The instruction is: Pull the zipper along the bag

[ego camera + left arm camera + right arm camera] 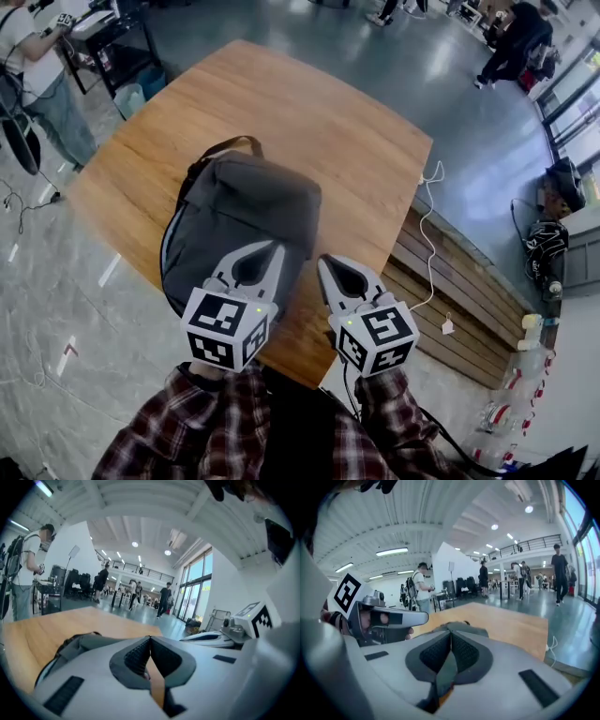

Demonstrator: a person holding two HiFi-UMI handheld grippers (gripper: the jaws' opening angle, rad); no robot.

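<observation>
A gray bag lies flat on the wooden desk, close to the edge nearest the person. Its dark handle loops out at the far end. The left claw is over the near end of the bag, pointing along it. Its two jaws are pressed together at the tips with nothing between them. I cannot tell if it touches the bag. The right claw is just beside the bag's right side, over bare desk. Its jaws are pressed together too, and they pinch nothing. The zipper pull is too small to make out. A thin white cable hangs over the right edge of the desk.
</observation>
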